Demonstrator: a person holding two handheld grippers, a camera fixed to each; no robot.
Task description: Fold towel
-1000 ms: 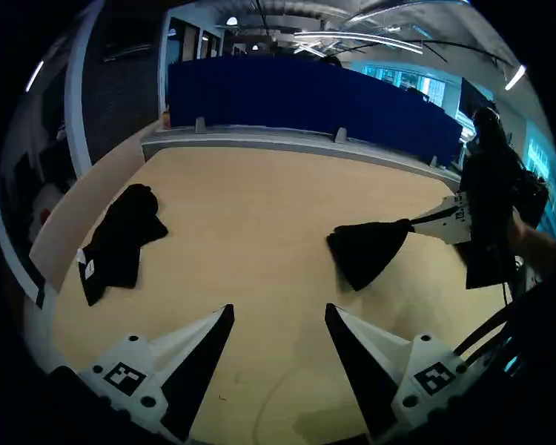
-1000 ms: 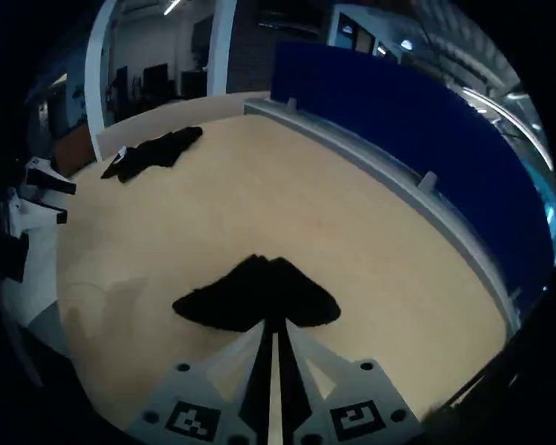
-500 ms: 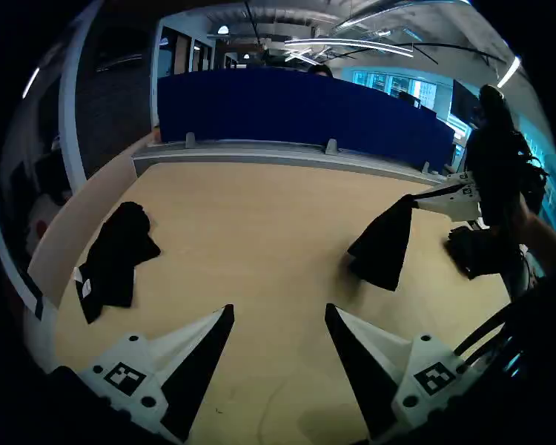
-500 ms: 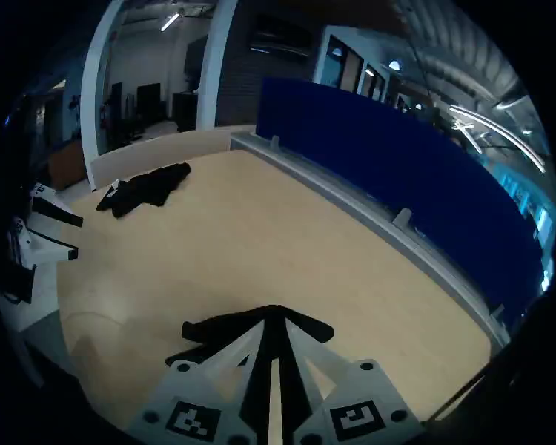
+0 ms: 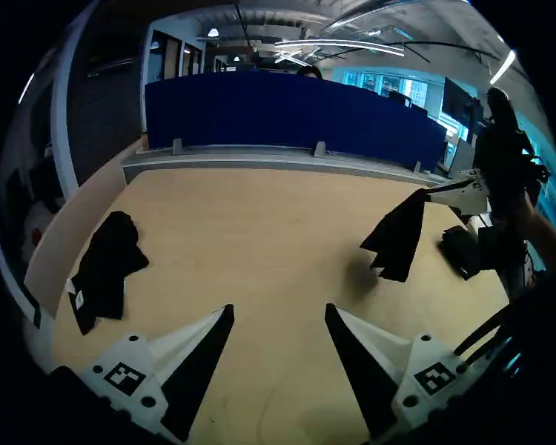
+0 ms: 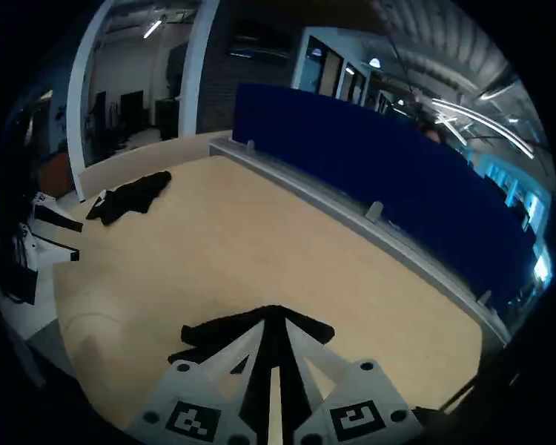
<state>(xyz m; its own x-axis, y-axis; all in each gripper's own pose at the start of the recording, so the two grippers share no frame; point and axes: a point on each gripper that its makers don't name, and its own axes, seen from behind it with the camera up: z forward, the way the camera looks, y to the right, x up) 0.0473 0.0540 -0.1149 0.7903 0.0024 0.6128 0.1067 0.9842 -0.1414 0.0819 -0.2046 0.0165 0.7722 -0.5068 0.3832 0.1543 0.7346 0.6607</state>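
The left tongs (image 5: 278,308) are held apart over the light wooden table (image 5: 263,215), with nothing between them; the right tongs (image 6: 276,315) are pressed together on an edge of the black towel (image 5: 395,236); in the left gripper view the towel is seen hanging from those tongs above the table, on the right of that view, with its shadow cast on the wood beneath; a second black cloth (image 5: 104,267) is seen crumpled near the table's edge on the left, well apart from the towel; a blue partition (image 5: 278,111) is seen behind the table.
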